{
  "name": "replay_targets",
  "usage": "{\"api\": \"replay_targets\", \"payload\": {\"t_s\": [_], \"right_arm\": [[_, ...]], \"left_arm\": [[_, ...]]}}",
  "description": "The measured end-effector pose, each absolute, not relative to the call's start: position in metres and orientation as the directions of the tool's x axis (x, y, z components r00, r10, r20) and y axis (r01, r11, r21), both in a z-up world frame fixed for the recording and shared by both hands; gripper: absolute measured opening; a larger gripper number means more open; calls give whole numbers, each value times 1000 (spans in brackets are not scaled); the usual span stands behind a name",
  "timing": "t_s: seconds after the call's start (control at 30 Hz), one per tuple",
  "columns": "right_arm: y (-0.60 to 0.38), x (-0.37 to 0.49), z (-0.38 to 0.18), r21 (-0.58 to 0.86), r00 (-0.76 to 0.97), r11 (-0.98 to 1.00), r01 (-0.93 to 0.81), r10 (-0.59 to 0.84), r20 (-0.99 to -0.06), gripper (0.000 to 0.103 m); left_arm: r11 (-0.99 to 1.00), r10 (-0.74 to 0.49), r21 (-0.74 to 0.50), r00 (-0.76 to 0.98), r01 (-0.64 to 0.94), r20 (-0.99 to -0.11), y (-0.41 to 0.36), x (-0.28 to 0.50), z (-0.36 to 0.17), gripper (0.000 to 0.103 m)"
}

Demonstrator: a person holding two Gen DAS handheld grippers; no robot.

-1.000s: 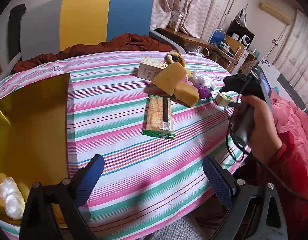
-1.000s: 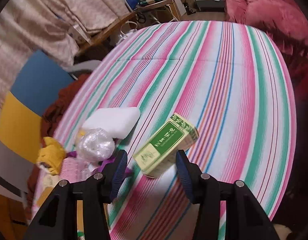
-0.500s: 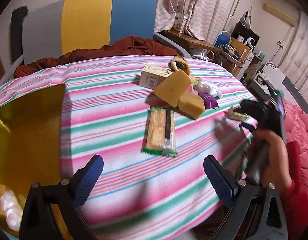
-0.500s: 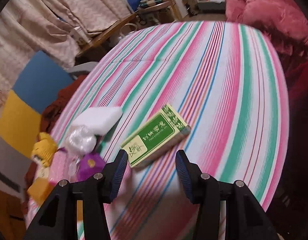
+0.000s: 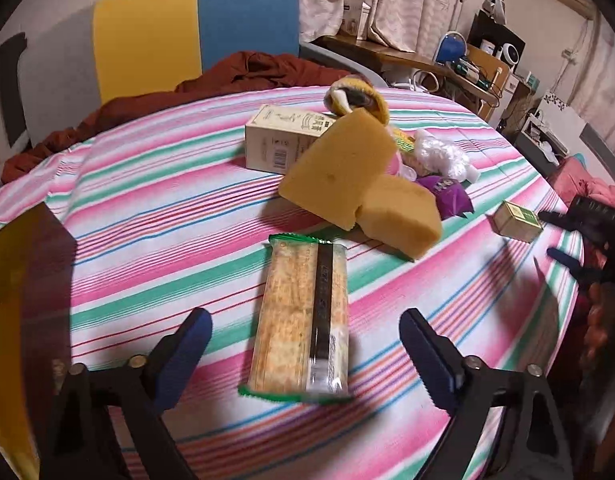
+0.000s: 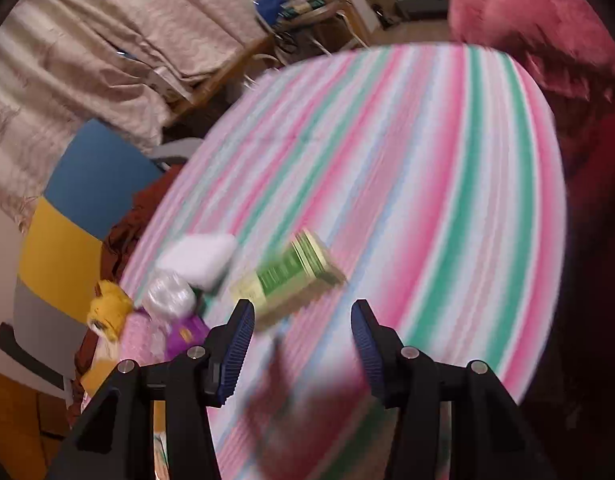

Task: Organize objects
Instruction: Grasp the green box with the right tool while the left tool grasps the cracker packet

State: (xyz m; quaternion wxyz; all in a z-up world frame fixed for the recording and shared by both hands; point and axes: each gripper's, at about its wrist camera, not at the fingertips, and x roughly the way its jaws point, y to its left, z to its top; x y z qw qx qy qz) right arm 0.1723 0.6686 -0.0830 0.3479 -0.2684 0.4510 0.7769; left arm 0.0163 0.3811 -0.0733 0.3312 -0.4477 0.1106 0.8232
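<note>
Cracker pack: long, flat, clear wrap w/ green crimped ends, dark strip down its length, pale speckled crackers inside. Lay flat on striped tablecloth, near end between blue pads of left gripper. Left jaws closing, pads not yet on pack, gaps both sides.

Just beyond pack: two yellow sponges, bigger one tilted, leaning on smaller. Behind them cream carton on its side, barcode facing cam. Beside sponges: purple packet, crinkled clear plastic wad, yellow knit item at far side.

Small green box lay apart, toward right edge of cloth. In right wrist view same box blurred, green label on pale sides, just ahead of right gripper. Right jaws part-open, nothing between pads, box not touched.

Gold tray at left edge, partly shadowed. Chair w/ yellow-blue back & rust-brown cloth behind table.
</note>
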Motion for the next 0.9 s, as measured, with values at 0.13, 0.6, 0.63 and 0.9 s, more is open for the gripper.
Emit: {"api": "replay_targets", "payload": {"t_s": [0.13,0.6,0.63,0.9], "right_arm": [[700,142,-76,491,-621,-411,-768,294,-726,51],[652,125,-82,428,-546,-634,-643,-12,-838,51],[650,124,-76,395,-547,-676,-622,15,-837,51],[650,73,-76,14,-486,-918,-397,197,-851,53]], "left_arm": [[-752,449,-141,-344,-644,-824,384,9,-90,67],[-705,545,-155,-387,-693,-744,362,18,-98,48],[-702,552,-166,-382,-692,-742,362,18,-98,48],[-695,579,-213,-358,-687,-733,357,15,-100,48]]}}
